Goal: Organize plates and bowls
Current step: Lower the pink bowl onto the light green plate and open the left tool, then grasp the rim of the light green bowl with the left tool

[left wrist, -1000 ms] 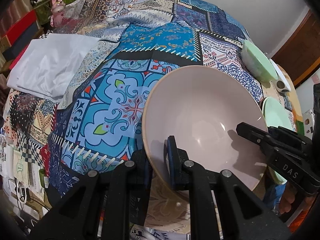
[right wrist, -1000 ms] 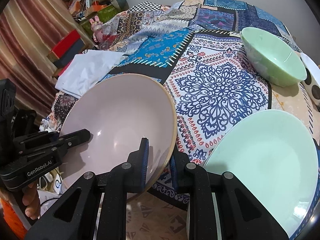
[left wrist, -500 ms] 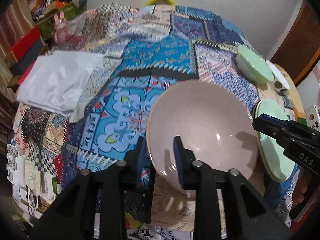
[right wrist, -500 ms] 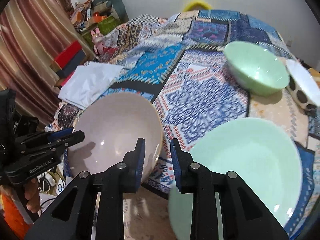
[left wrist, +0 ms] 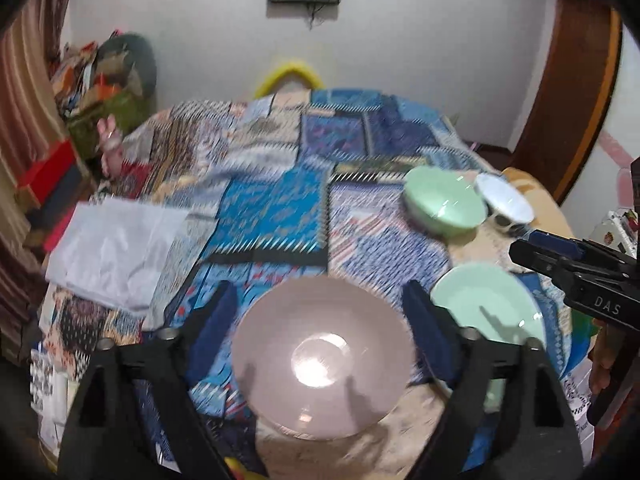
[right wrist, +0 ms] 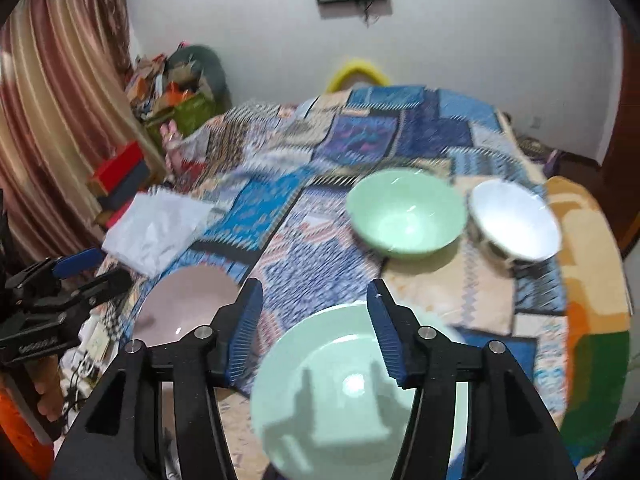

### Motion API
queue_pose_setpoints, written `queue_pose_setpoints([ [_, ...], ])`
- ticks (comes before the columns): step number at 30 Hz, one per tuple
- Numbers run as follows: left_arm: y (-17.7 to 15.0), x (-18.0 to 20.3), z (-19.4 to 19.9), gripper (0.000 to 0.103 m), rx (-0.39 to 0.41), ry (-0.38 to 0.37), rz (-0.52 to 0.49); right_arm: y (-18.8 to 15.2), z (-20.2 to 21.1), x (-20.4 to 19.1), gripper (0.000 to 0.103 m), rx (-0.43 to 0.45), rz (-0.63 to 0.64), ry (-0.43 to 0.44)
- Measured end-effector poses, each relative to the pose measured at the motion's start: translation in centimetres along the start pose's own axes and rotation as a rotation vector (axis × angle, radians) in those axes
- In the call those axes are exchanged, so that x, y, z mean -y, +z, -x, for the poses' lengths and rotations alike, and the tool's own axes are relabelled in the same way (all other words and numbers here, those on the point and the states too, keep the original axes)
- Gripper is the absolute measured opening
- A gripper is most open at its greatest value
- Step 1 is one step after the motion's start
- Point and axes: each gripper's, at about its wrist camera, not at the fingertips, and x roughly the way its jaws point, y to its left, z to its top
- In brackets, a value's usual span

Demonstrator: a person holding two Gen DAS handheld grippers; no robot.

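Note:
A pink plate (left wrist: 320, 356) lies flat on the patchwork tablecloth (left wrist: 272, 216) near the front edge. My left gripper (left wrist: 320, 320) hovers above it, jaws opening wide, pads clear of the plate. A pale green plate (right wrist: 352, 392) lies to its right under my right gripper (right wrist: 316, 320), whose jaws are also opening with nothing gripped. Farther back stand a green bowl (right wrist: 404, 212) and a white bowl (right wrist: 516, 220) side by side. The pink plate (right wrist: 188, 300) and left gripper (right wrist: 72, 272) show at the left of the right wrist view.
A folded white cloth (left wrist: 116, 248) lies on the table's left side. Boxes and clutter (right wrist: 120, 176) stand by the curtain beyond the left edge. A yellow chair back (left wrist: 288, 76) rises behind the far edge. Bare tablecloth spans the middle.
Both grippers let go of the pink plate's rim, opened and rose back from it. The plate, tilted before, now lies flat on the table.

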Motion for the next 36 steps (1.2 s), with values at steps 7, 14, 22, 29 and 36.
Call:
queue_pose_setpoints([
  [7,2.9,4.2,-0.4,0.097,0.064,-0.029,-0.079,1.6,1.3,3.3,0.057,0.057,-0.033,-0.051],
  [14,5.7,7.2,-3.4,0.098,0.051,-0.076,-0.093,2.9,0.5,6.2,0.062,0.074,-0.057,-0.08],
  [22,8.5,9.5,-9.8,0.098,0.002,-0.093,-0.123,3.7,-3.4,9.1,0.062,0.019,-0.124,-0.082],
  [29,9.5,10.3,-16.7,0.088,-0.081,-0.16,-0.15,3.1,-7.8,10.5,0.062,-0.059,-0.148,-0.074],
  [36,9.7,10.1,-22.0,0.066,-0.194,-0.191,-0.123,2.5,-10.8,11.5,0.044,-0.139,-0.162,-0.041],
])
